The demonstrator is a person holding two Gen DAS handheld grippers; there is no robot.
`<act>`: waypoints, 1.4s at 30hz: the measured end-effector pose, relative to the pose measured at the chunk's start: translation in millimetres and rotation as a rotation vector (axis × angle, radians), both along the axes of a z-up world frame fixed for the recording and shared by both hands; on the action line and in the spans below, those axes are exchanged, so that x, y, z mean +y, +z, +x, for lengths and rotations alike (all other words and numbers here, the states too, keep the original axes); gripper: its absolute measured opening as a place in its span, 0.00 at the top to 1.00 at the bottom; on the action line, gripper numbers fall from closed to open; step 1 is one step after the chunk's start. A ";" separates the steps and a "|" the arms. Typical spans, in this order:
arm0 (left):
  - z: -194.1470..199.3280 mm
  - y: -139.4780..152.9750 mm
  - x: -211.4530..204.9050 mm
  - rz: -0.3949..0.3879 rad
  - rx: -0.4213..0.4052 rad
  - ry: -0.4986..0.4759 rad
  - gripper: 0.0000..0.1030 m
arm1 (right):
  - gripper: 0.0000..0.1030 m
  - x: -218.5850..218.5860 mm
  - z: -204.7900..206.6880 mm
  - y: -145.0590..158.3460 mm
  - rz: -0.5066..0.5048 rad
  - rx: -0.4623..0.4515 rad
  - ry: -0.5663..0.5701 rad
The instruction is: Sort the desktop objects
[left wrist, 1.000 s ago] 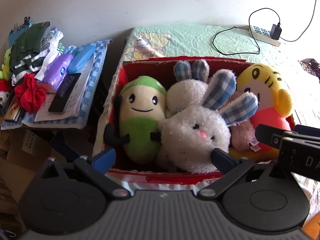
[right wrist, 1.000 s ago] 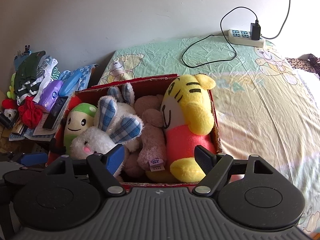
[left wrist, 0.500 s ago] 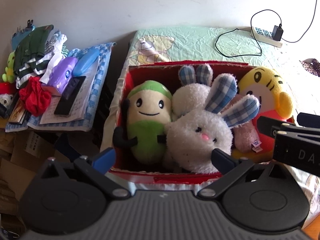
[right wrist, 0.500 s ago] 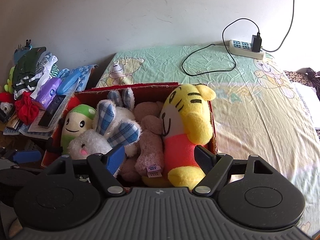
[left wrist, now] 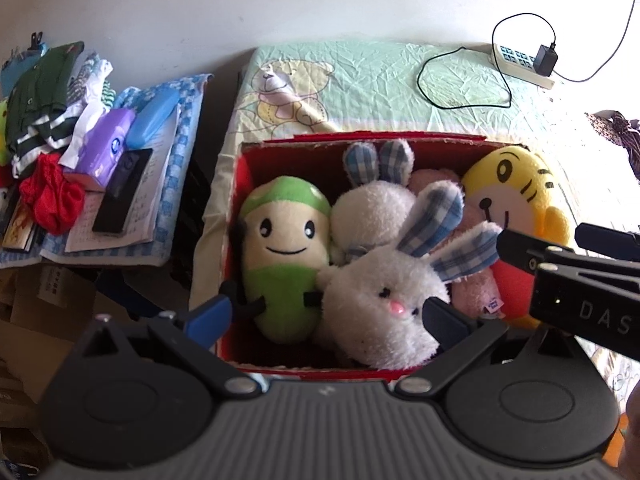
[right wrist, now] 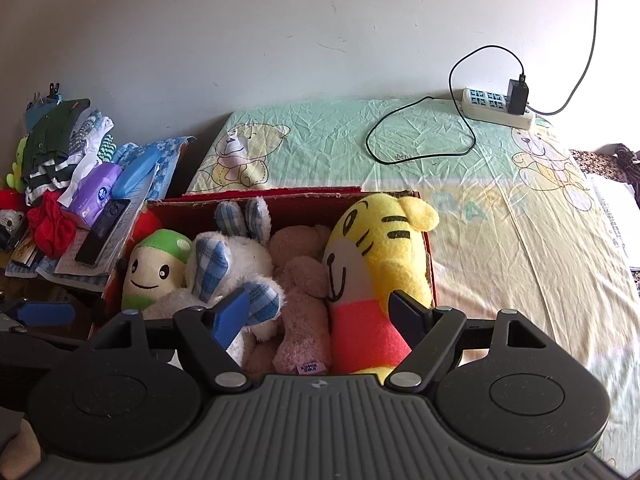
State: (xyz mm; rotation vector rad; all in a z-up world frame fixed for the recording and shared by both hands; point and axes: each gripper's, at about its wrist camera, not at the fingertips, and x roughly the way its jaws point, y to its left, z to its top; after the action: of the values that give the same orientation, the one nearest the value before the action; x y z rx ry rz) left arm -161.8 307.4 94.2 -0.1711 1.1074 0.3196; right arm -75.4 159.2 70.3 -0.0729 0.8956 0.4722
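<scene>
Over the last second I drew both tools back from the red box (right wrist: 280,196) on the bed (right wrist: 500,208), so more sheet and wall came into view. The left tool (left wrist: 326,314) and right tool (right wrist: 318,314) both hung wide apart and empty. The green plush (left wrist: 286,256), white rabbit (left wrist: 380,312) and yellow tiger (right wrist: 380,256) lay packed inside, so I judged this stage done.

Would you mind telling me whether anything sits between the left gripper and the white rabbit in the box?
Nothing visible does: the left gripper is open just before the rabbit, with only air between them.
</scene>
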 end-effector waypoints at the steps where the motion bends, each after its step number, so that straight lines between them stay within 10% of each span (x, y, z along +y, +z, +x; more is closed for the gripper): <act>1: 1.0 1.7 -3.0 -0.003 0.007 -0.017 0.01 | 0.23 0.2 2.0 2.0 -0.004 0.010 0.004; 10: -0.7 0.9 -33.4 0.046 0.044 -0.191 0.01 | 0.23 -4.2 -1.1 9.0 -0.081 0.052 0.045; 42: -23.8 -31.1 -25.4 0.085 0.071 -0.282 0.01 | 0.23 -5.1 -40.2 -11.2 -0.072 0.089 0.043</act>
State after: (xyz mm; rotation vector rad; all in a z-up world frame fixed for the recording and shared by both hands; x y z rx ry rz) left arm -185.6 282.0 63.1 0.0727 1.1690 0.1206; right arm -115.6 154.1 59.1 -0.1378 0.9999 0.4867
